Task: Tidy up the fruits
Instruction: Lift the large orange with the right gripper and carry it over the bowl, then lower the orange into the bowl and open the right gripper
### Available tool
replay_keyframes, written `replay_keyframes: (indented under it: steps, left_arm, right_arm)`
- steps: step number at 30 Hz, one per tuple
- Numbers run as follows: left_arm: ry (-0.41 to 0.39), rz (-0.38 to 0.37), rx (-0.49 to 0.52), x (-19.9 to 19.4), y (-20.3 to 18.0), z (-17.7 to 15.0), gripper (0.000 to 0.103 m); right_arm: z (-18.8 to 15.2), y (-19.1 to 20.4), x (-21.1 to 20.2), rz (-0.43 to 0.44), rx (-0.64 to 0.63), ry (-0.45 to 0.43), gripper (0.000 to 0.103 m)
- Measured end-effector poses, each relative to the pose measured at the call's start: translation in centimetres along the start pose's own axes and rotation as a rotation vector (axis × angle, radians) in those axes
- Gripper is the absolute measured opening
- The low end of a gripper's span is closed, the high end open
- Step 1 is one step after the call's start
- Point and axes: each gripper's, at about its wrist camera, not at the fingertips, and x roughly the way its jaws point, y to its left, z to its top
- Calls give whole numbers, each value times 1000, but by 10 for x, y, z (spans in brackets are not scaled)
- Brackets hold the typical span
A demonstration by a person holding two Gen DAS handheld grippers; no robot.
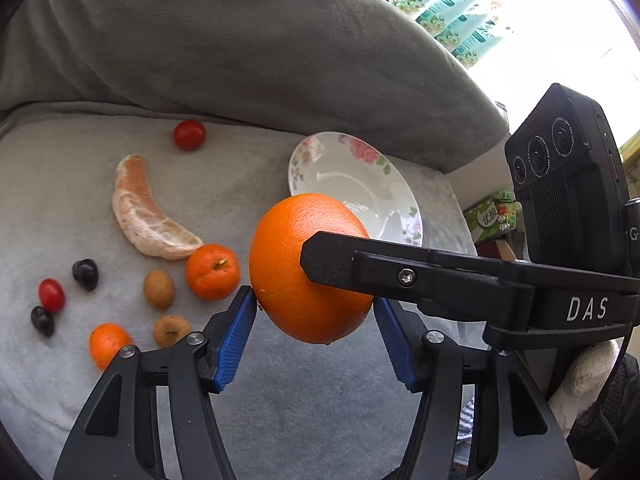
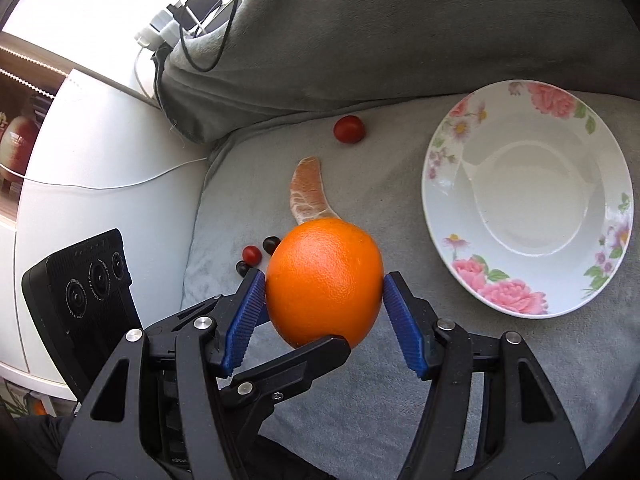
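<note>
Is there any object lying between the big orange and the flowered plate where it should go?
Nothing visible does. The big orange, gripped by both the left gripper and the right gripper, is raised above the grey cushion. The flowered plate is empty, and the cushion between them is bare.

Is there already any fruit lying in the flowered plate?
No, the flowered plate is bare inside, and the big orange is held between both pairs of tongs, beside the plate.
</note>
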Motion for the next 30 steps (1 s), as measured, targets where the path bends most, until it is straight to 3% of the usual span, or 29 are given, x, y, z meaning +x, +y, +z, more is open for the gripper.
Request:
replay_keyframes:
  steps: [13, 30]
  left_arm:
    - [77, -42, 100, 46, -47, 21, 60]
    - [103, -21, 113, 65, -59, 31, 58]
  right_arm:
    - [7, -69, -33, -24, 134, -72, 64]
    - [9, -95, -41, -34, 195, -82, 64]
